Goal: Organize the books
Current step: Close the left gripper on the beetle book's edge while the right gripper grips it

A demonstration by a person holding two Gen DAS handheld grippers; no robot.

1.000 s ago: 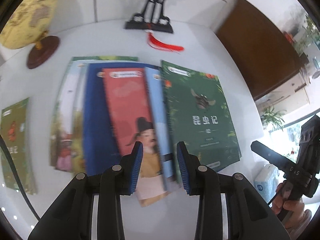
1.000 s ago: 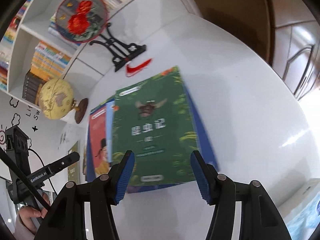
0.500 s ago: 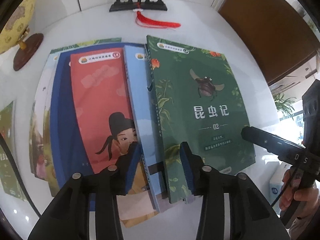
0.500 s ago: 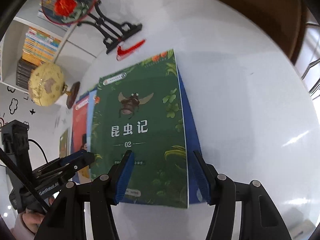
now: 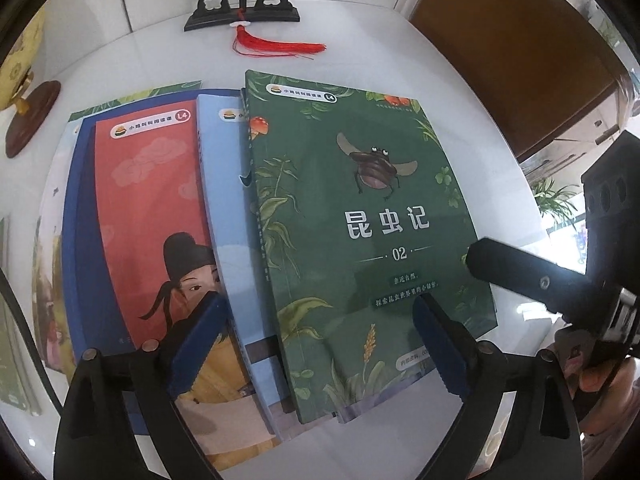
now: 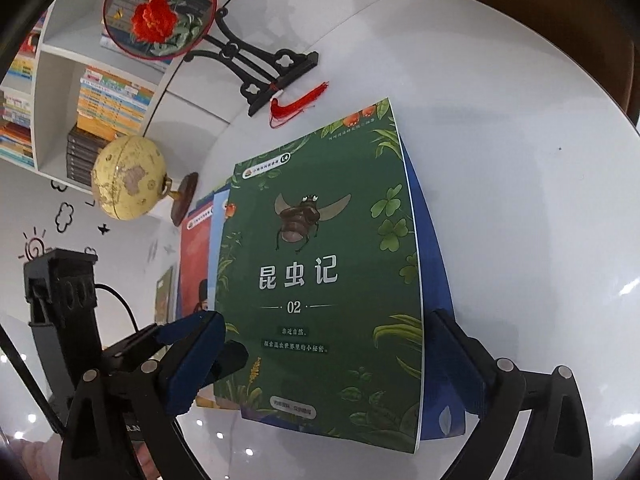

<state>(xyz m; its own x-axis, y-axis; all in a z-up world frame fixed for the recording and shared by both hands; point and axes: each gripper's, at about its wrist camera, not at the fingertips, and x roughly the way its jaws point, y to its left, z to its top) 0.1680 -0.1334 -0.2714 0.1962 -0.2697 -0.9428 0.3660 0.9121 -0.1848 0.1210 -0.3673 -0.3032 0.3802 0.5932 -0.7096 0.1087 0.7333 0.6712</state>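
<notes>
Left gripper: its jaws are opening and already stand wide apart, poised over the lower part of the spread of books; the blue pads press on nothing.
Right gripper: its jaws are opening too, spread wide to either side of the green book's lower half; whether the pads touch the book's edges is hard to tell, though no squeeze shows.
Green book: it lies flat on top of the pile with an insect and white characters on its cover, directly ahead of both grippers; in the left wrist view the right-hand pad sits over its lower right part.
Blue book: it lies under the green book and juts out on the side of the right gripper's right-hand finger.
Light blue book: it is tucked partly under the green book, ahead of the left gripper's left-hand pad.
Red book: it shows a figure in a black hat and lies to the left of the light blue book, overlapping a dark blue cover beneath it.
Table: it is white and glossy and bears the whole pile.
Fan stand: it is black, stands beyond the books, and a red tassel lies before it.
Globe: it stands far ahead and to the left of the right gripper, near the shelves.
</notes>
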